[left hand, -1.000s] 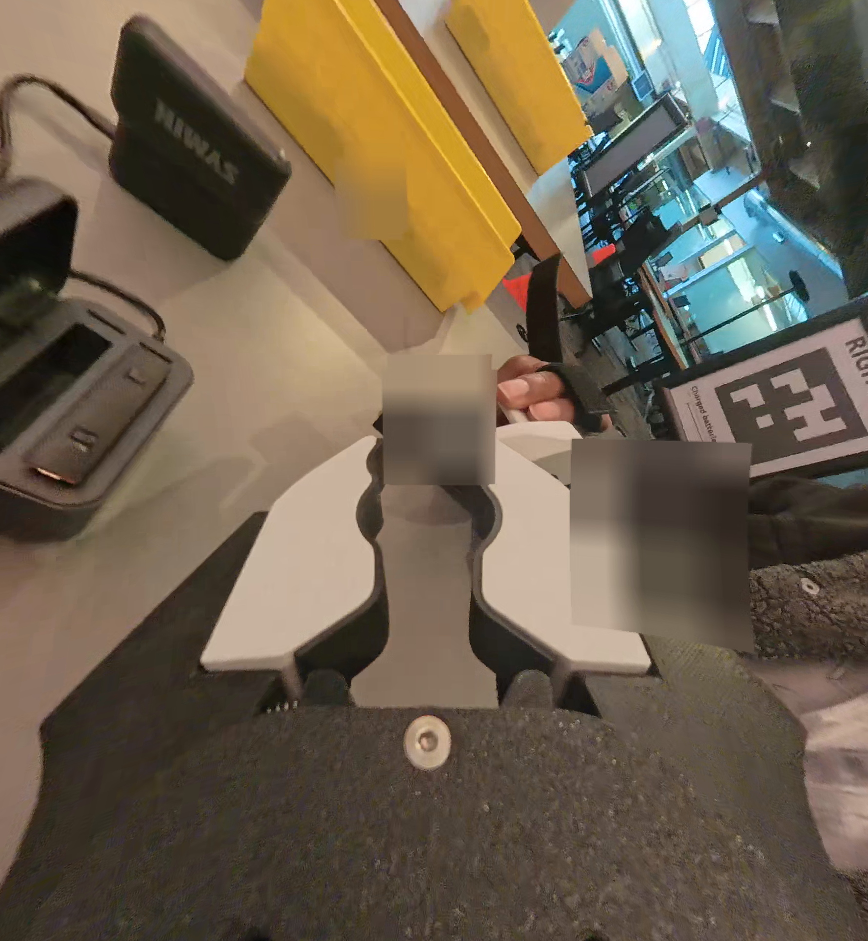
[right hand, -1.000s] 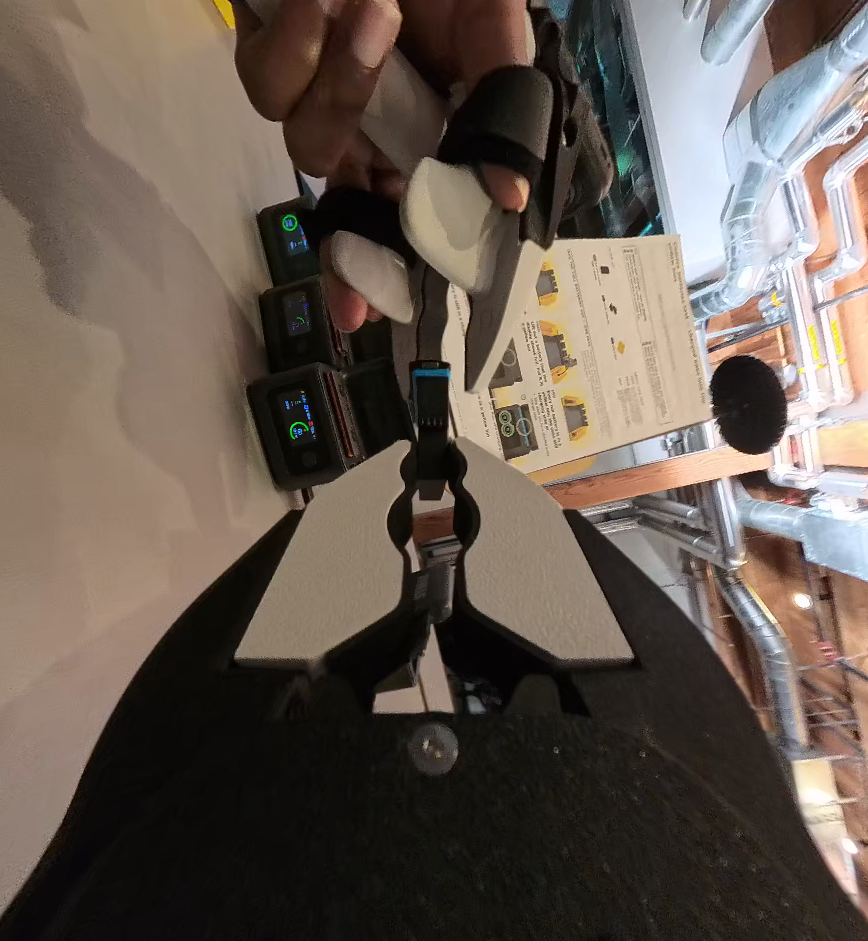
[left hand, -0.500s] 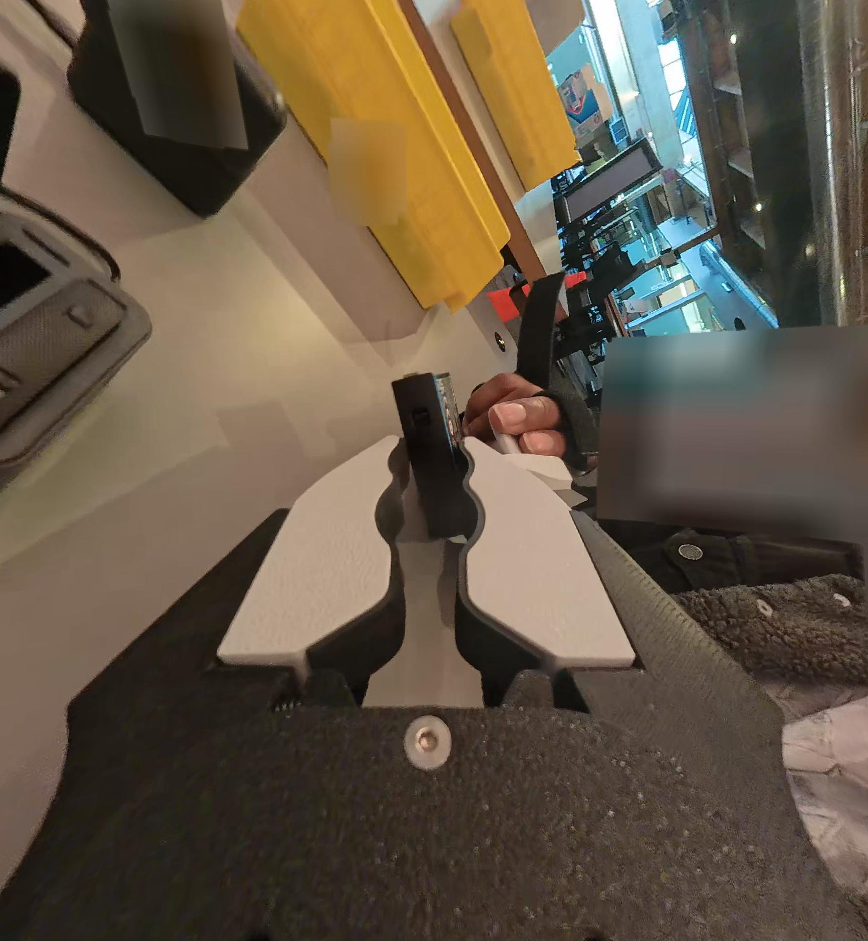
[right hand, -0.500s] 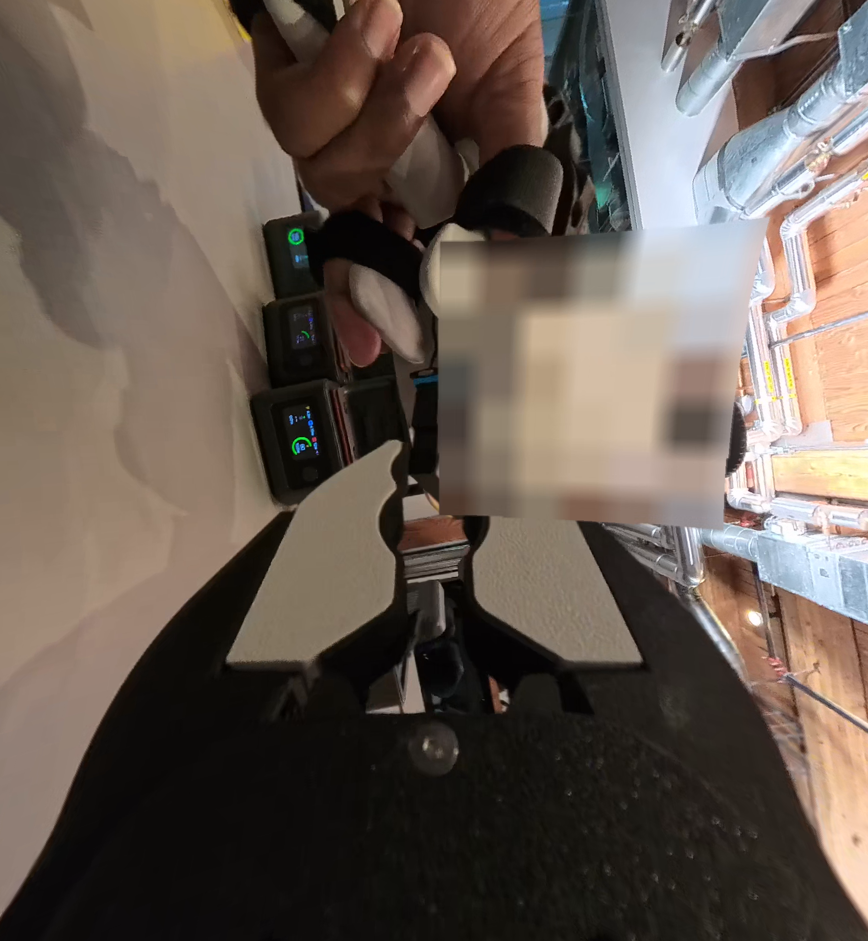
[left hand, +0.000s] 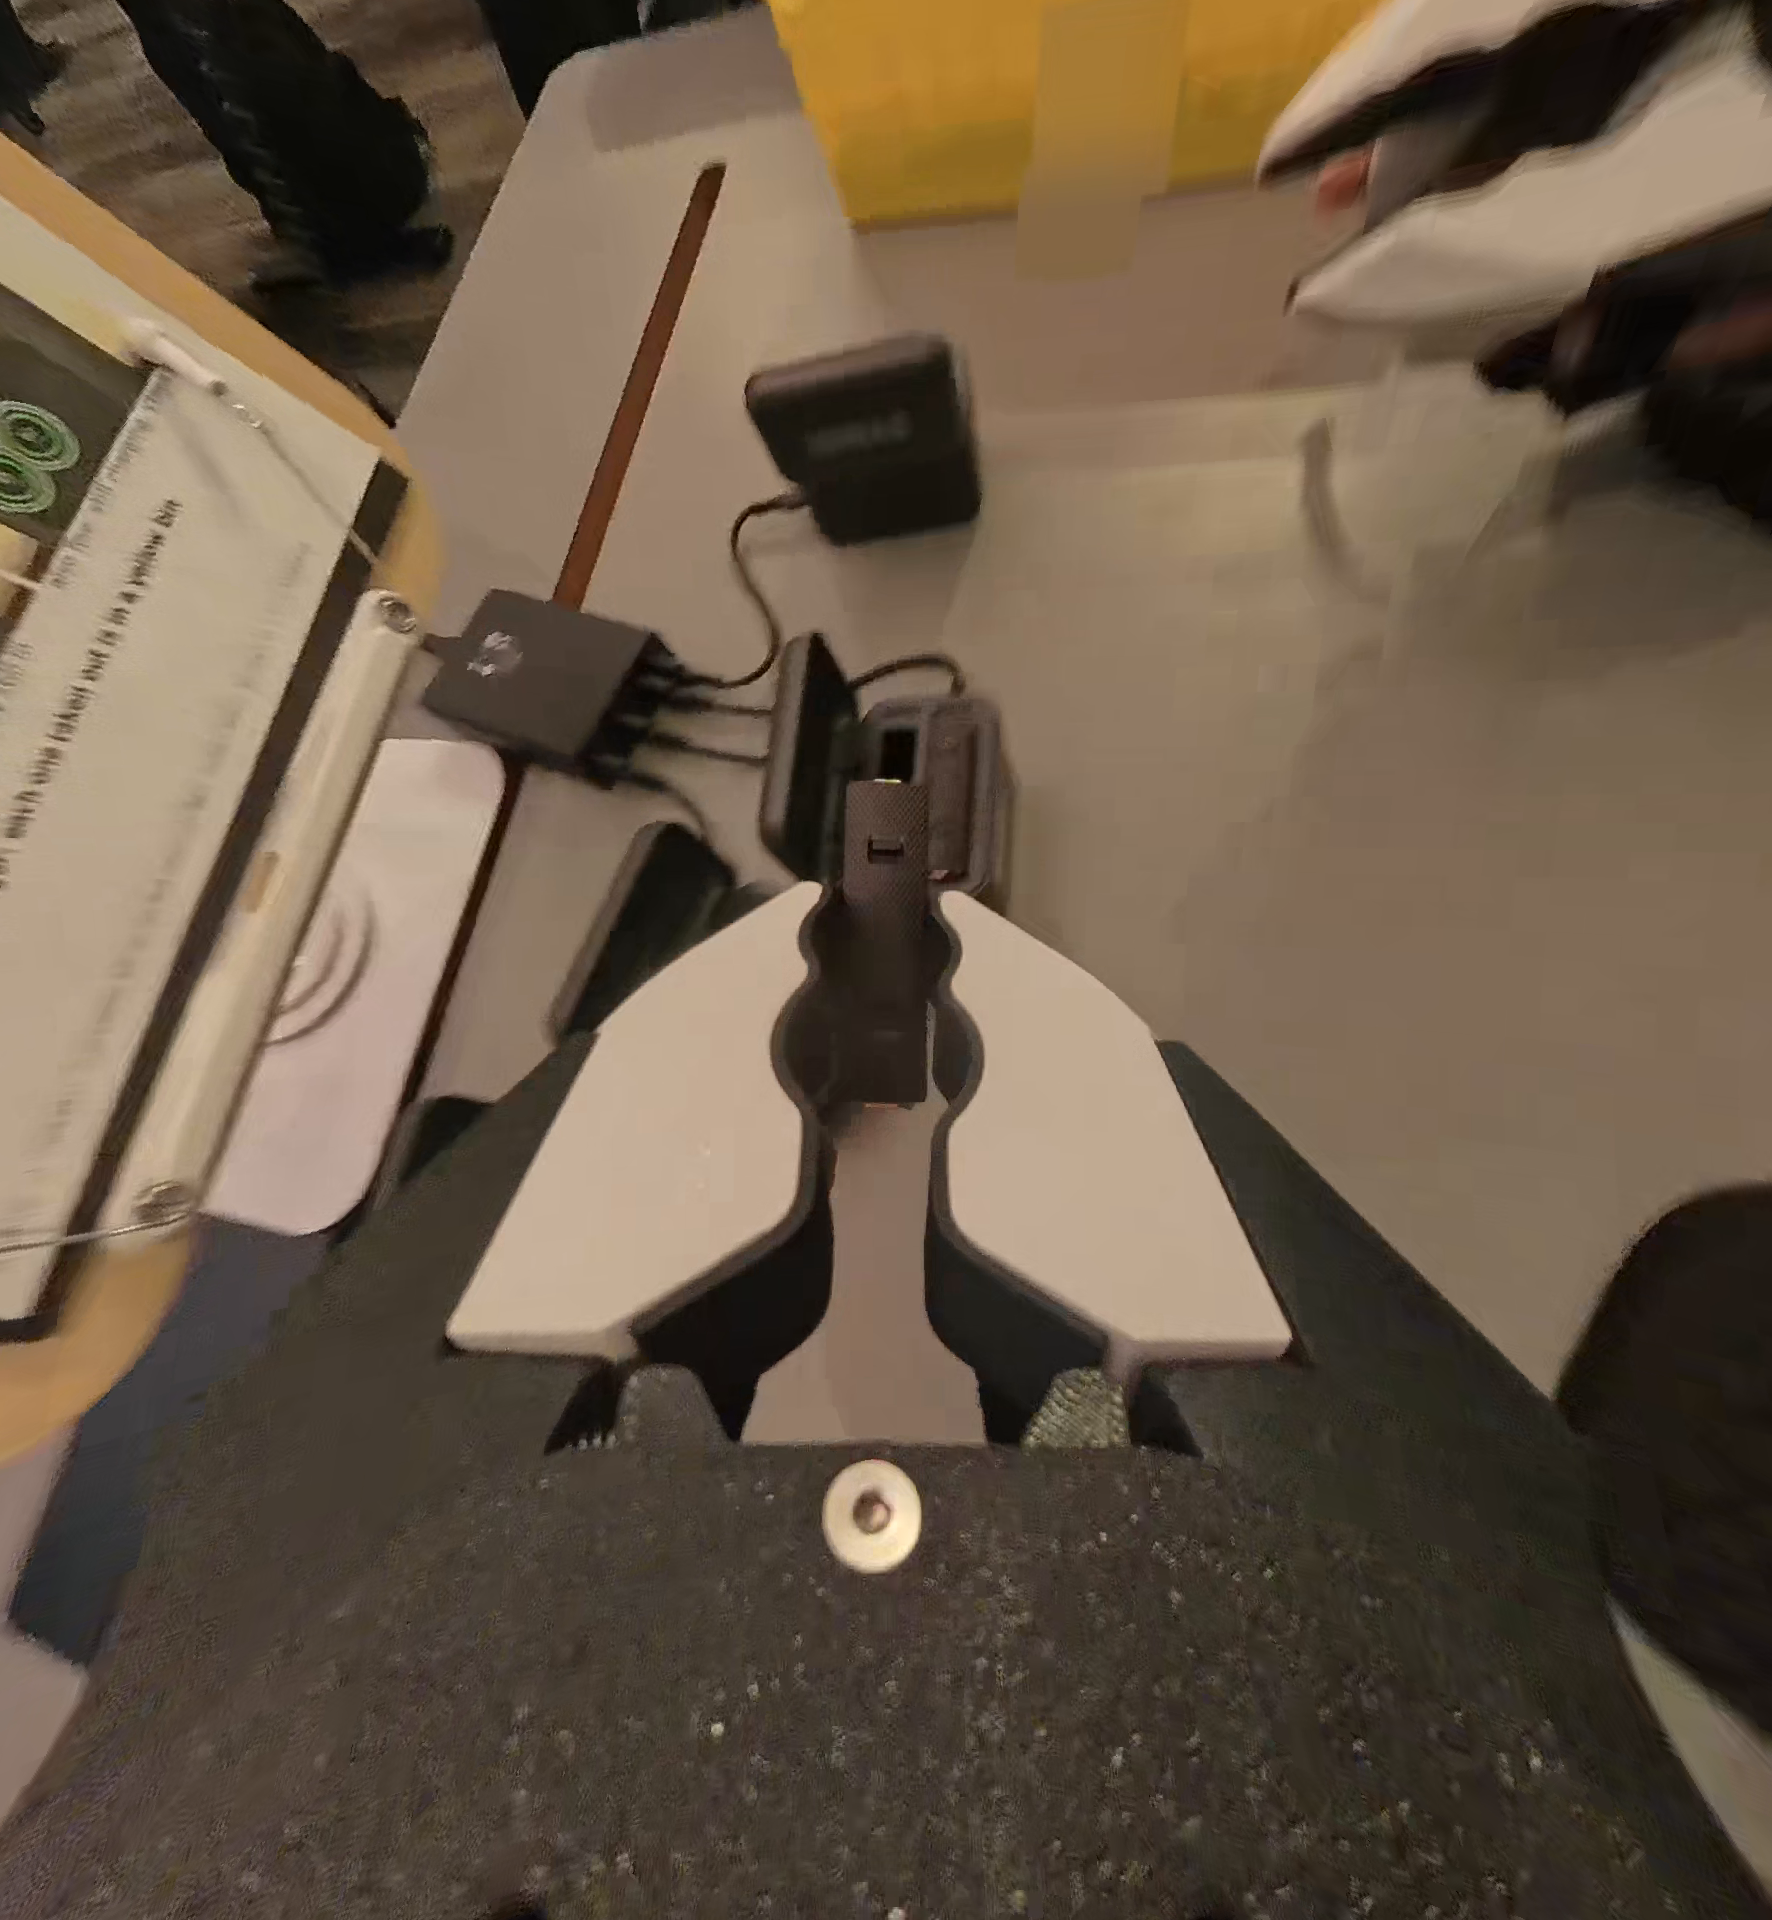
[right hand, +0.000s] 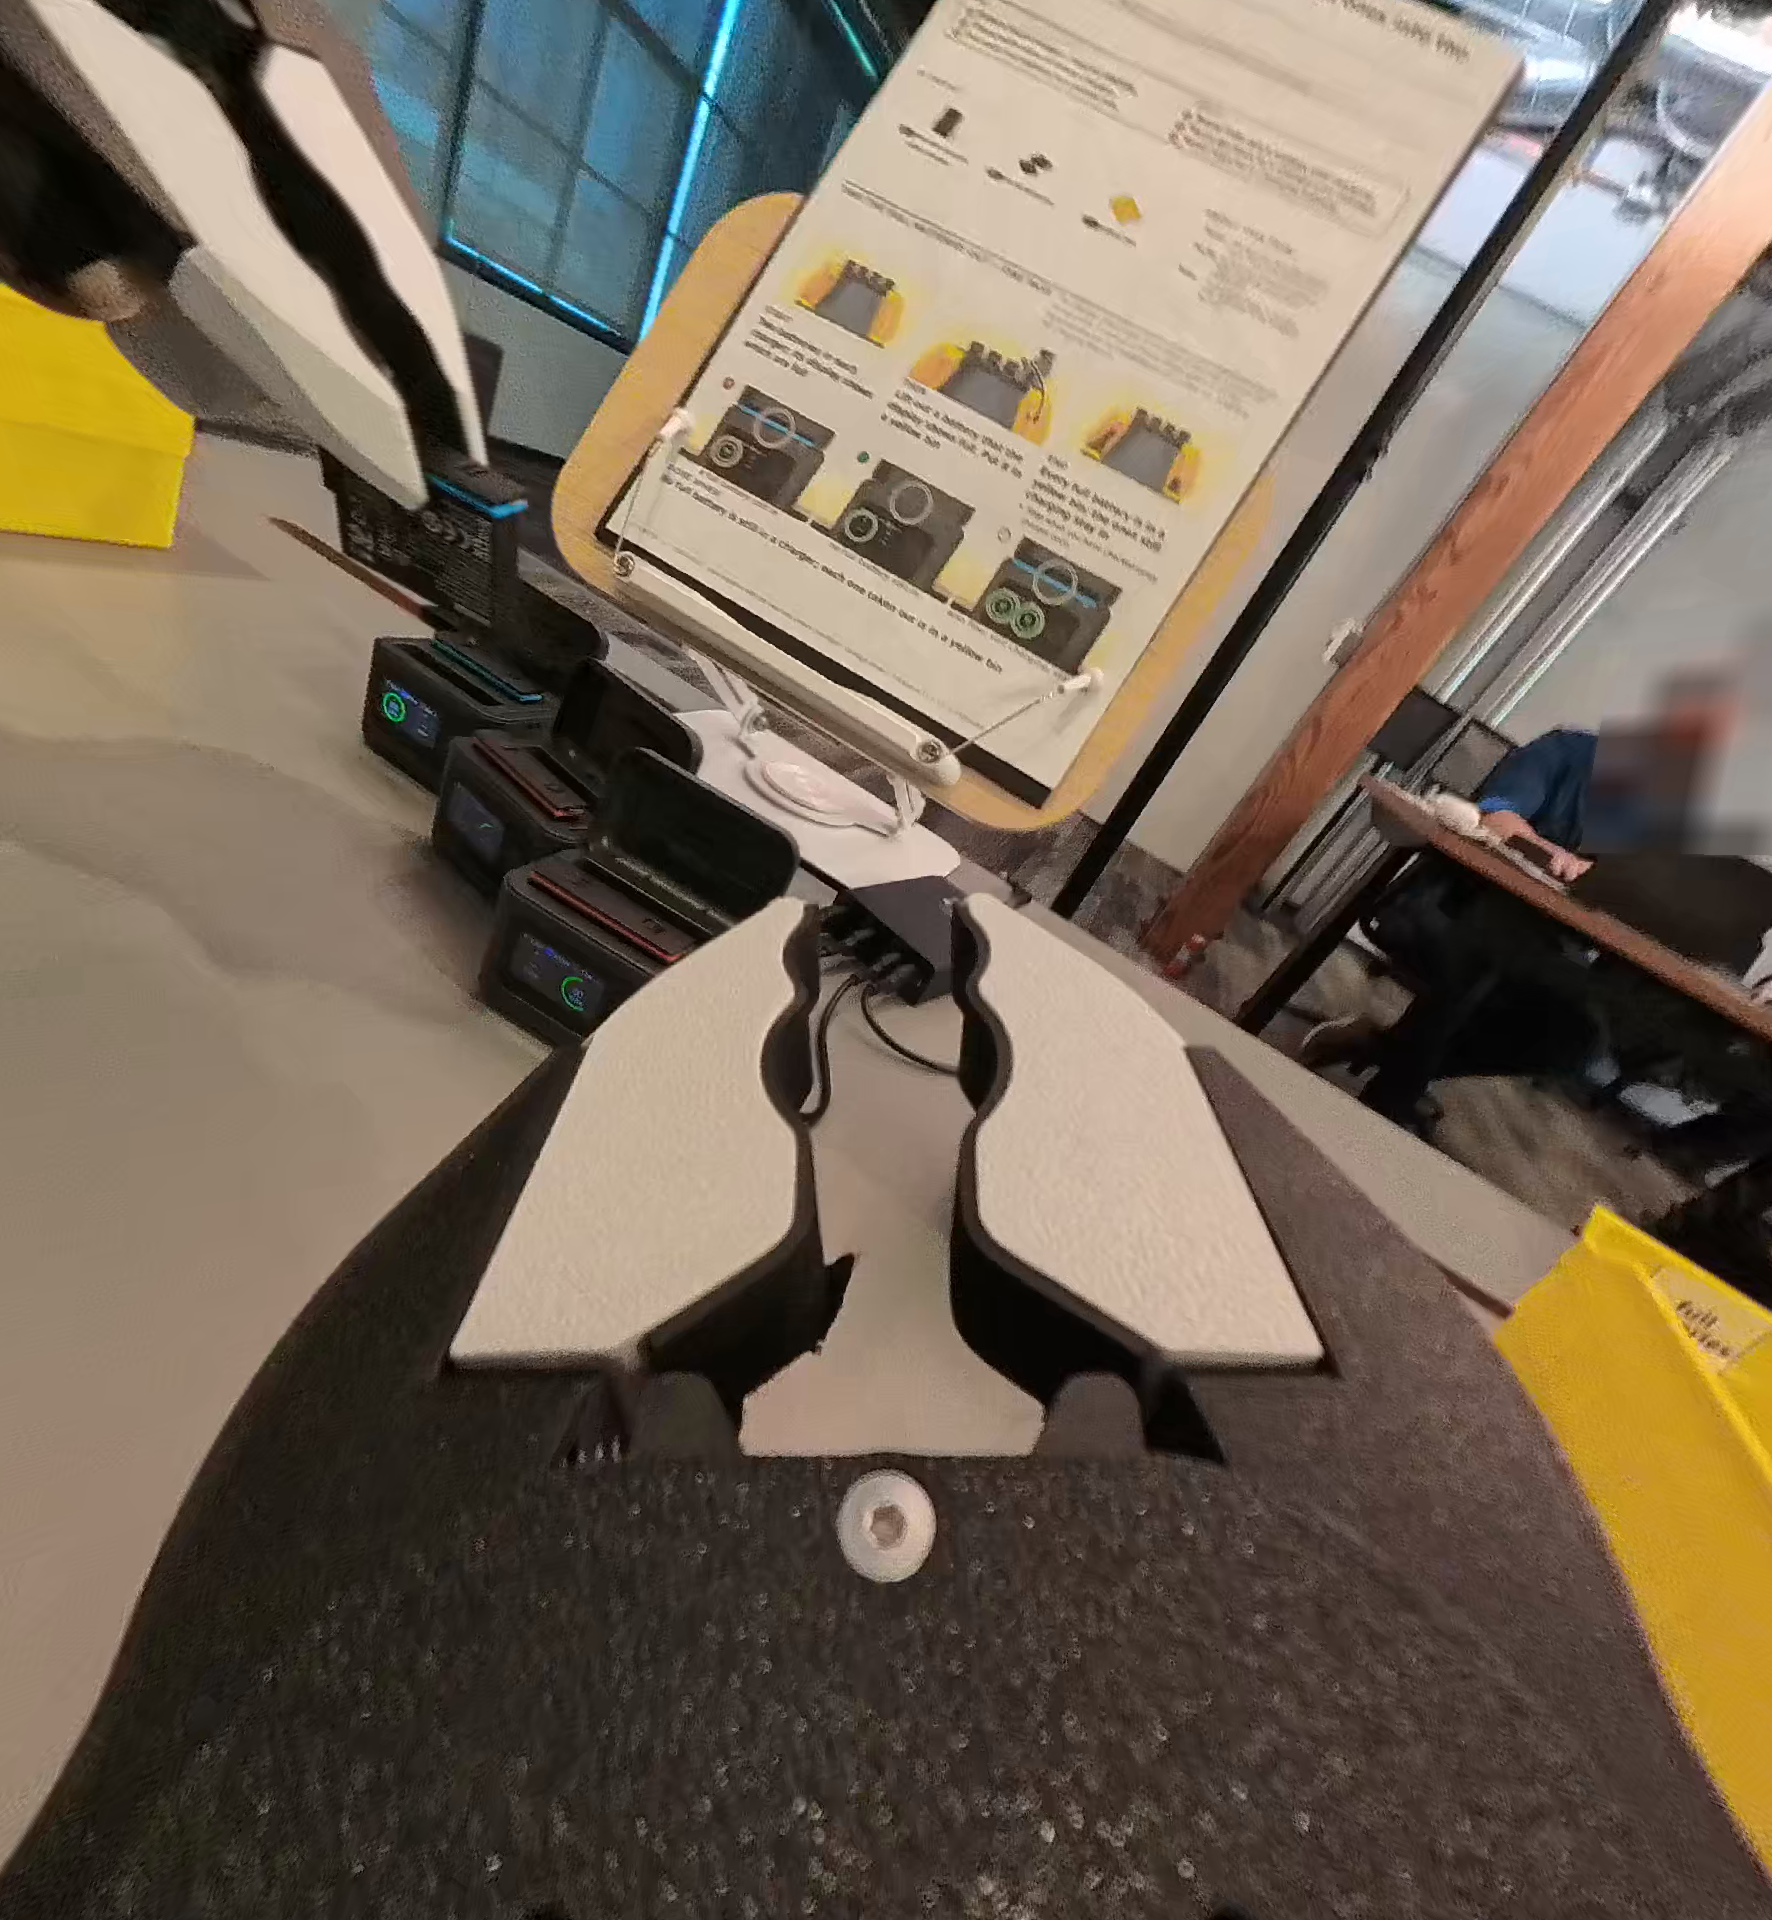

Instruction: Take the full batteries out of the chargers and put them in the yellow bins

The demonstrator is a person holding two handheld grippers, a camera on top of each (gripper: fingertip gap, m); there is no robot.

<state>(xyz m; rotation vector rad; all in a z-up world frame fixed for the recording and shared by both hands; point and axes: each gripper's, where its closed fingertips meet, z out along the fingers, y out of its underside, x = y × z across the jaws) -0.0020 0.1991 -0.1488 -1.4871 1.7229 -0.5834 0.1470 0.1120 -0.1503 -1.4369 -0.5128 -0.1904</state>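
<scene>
Battery [left hand: 887, 935] clamped in my left gripper [left hand: 880, 925], long axis pointing forward along fingers, above open charger [left hand: 923, 790]. Yellow bin [left hand: 1017, 104] lies well ahead across worktop [left hand: 1381, 831]; left nearer. My right gripper [right hand: 882, 935] parted, empty.

I see even, warm indoor light on the pale desk [left hand: 1381, 779], with soft shadows and no harsh glare. Motion blur smears the instruction board [left hand: 134, 727] left of my jaws and the other gripper above them. Wide-angle bending warps the edges. Cool light falls behind the board in my right view.
</scene>
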